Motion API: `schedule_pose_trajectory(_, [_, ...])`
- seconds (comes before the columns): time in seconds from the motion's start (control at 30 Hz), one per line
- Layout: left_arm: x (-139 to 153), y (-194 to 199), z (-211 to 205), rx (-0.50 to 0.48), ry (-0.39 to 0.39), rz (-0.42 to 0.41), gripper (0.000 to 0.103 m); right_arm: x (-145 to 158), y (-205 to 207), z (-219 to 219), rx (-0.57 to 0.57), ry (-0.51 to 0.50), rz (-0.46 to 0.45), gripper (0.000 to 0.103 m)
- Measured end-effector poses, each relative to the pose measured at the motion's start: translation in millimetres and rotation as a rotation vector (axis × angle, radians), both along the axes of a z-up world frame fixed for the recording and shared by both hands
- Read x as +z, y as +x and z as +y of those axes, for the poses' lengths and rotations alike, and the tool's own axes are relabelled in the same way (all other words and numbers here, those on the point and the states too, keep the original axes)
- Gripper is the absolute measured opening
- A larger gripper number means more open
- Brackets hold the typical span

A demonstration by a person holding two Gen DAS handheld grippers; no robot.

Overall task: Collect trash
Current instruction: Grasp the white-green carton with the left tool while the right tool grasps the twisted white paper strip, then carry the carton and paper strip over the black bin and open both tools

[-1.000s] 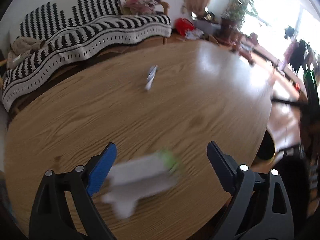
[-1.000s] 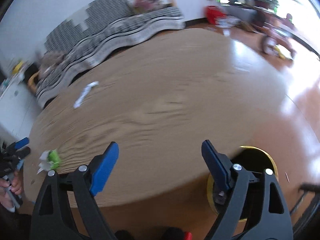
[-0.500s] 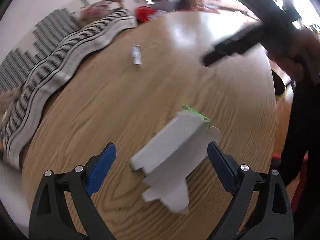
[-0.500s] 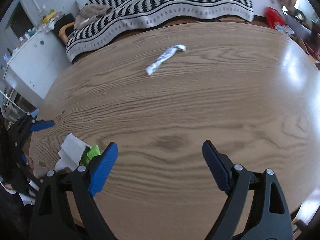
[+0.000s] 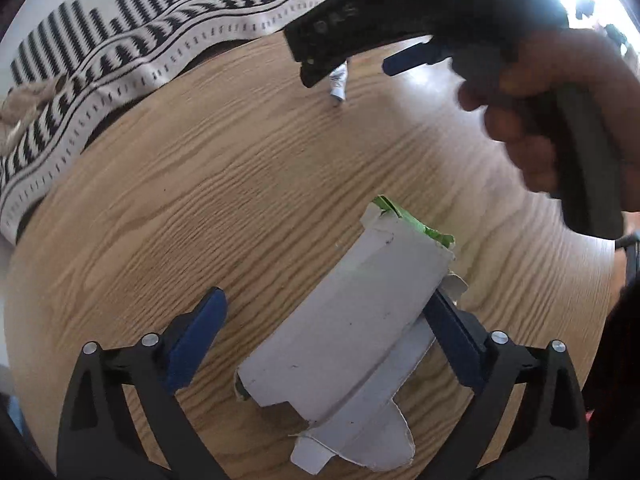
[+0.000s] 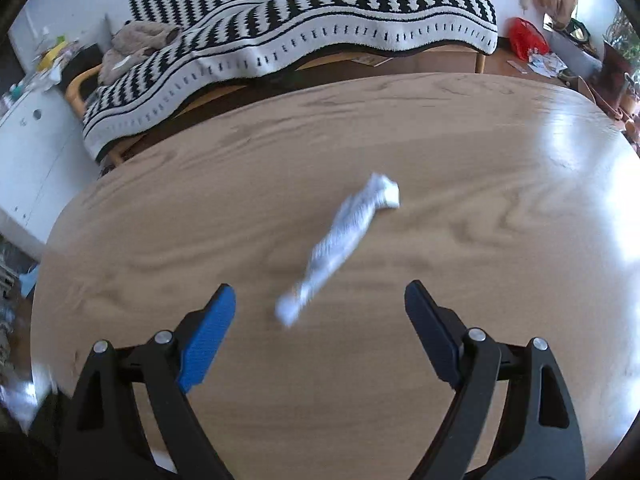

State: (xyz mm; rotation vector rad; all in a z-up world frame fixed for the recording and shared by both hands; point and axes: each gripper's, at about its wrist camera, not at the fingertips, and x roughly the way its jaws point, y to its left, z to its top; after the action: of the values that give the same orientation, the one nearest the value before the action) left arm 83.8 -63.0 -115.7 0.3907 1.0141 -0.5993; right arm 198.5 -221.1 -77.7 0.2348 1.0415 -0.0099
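A flattened white cardboard box with a green edge (image 5: 352, 320) lies on the round wooden table (image 5: 200, 208). My left gripper (image 5: 324, 320) is open around it; the box lies between the fingers and overlaps the right finger. A twisted white paper wrapper (image 6: 344, 240) lies mid-table. My right gripper (image 6: 320, 312) is open, with the wrapper's near end between its fingertips. In the left wrist view the right gripper (image 5: 360, 56), held by a hand, hovers over the wrapper (image 5: 338, 82).
A sofa with a black-and-white striped blanket (image 6: 300, 40) stands behind the table. A white cabinet (image 6: 28, 152) is at the left. A red bag (image 6: 524, 40) and clutter lie on the floor at the far right.
My left gripper has moved forward so the cardboard box now lies between its fingers. My right gripper has moved across the table to the paper wrapper.
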Motion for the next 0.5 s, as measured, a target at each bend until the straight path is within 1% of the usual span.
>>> schedule_pose_trajectory(0.03, [0.8,1.6,0.9,0.009,-0.017,0.006,0.087,-3.8,6.7,-0.6,-0.008,-0.015,0.009,0.078])
schedule_pose_trajectory(0.1, [3.3,2.3,0.3,0.022,-0.025,-0.005,0.072,-6.4,12.1,0.9,-0.004,-0.059,-0.003,0.060])
schedule_pose_trajectory(0.13, [4.5,4.5,-0.5,0.028,-0.025,-0.005,0.069,-7.6,15.8,2.4,0.009,-0.092,-0.009,0.042])
schedule_pose_trajectory(0.17, [5.3,6.1,-1.7,0.035,-0.023,-0.007,0.064,-8.8,16.5,3.8,0.021,-0.111,-0.015,0.028])
schedule_pose_trajectory(0.2, [5.8,7.2,-2.7,0.040,-0.022,-0.007,0.058,-10.4,14.5,3.9,0.036,-0.120,-0.023,0.021])
schedule_pose_trajectory(0.23, [6.8,7.7,-4.3,0.044,-0.021,-0.007,0.056,-10.1,14.4,3.3,0.041,-0.119,-0.027,0.016])
schedule_pose_trajectory(0.37, [14.0,12.9,-11.5,0.077,-0.017,-0.013,0.042,-7.4,-3.8,-4.1,0.062,-0.117,-0.045,0.015])
schedule_pose_trajectory(0.4, [17.3,14.9,-12.9,0.087,-0.025,-0.014,0.035,-2.6,-11.5,-5.4,0.063,-0.117,-0.054,0.015])
schedule_pose_trajectory(0.5, [31.3,19.6,-17.6,0.138,-0.050,-0.034,0.034,17.6,-44.7,-20.1,0.065,-0.114,-0.093,0.015])
